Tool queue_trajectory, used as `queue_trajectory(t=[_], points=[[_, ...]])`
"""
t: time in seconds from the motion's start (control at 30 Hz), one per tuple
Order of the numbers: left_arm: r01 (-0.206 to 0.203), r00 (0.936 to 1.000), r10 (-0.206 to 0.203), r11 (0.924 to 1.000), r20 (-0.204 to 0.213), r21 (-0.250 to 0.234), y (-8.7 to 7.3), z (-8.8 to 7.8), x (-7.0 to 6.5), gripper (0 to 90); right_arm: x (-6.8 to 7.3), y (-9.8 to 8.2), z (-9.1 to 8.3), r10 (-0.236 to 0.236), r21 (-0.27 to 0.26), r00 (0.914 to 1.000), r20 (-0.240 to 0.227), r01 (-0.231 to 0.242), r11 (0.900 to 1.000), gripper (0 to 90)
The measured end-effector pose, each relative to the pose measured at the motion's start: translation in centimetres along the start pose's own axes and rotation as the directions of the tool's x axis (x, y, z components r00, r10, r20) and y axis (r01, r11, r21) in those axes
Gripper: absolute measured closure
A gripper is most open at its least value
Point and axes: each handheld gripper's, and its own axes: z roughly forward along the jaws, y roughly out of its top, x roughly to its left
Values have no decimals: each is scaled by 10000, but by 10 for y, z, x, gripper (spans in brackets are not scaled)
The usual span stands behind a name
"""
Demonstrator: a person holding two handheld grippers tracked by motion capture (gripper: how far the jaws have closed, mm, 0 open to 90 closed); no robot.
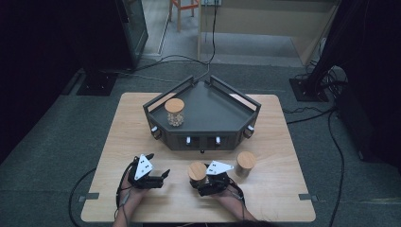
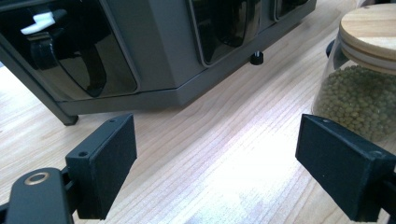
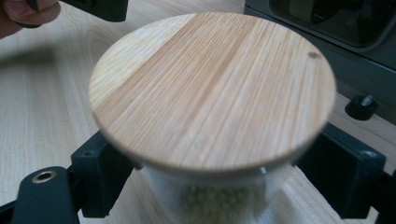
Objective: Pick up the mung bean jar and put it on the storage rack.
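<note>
Here, in the high view, the right gripper point(image 1: 201, 182) is seen clamped around a bean jar point(image 1: 197, 172) on the table point(image 1: 265, 198), near a second jar point(image 1: 246, 163); the left gripper point(image 1: 161, 178) is held open and empty. In the left gripper view, bare tabletop is framed between wide jaws, beside the dark tray point(image 2: 159, 70). In the right gripper view, the jar's glass is pressed by both pads beneath its wooden lid point(image 3: 212, 88).

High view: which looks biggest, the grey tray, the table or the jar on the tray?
1. Table, the biggest.
2. Grey tray.
3. Jar on the tray, the smallest.
The tray and its jar lie farther from the camera, but the gaps are too plain to doubt.
</note>
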Motion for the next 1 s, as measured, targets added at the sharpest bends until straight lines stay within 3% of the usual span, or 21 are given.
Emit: queue_trajectory(t=[0.27,0.67,1.0], points=[[-73,10000,72,9999,39,115,1,3,-2,124,9,7,7,-285,273,9993,232,278,9992,247],[79,9997,-83,9998,222,188,0,4,1,124,12,8,7,-401,310,9985,369,389,9988,254],[70,9996,-80,9994,288,339,0,6,3,124,7,10,-1,-244,268,9987,449,232,9994,254]])
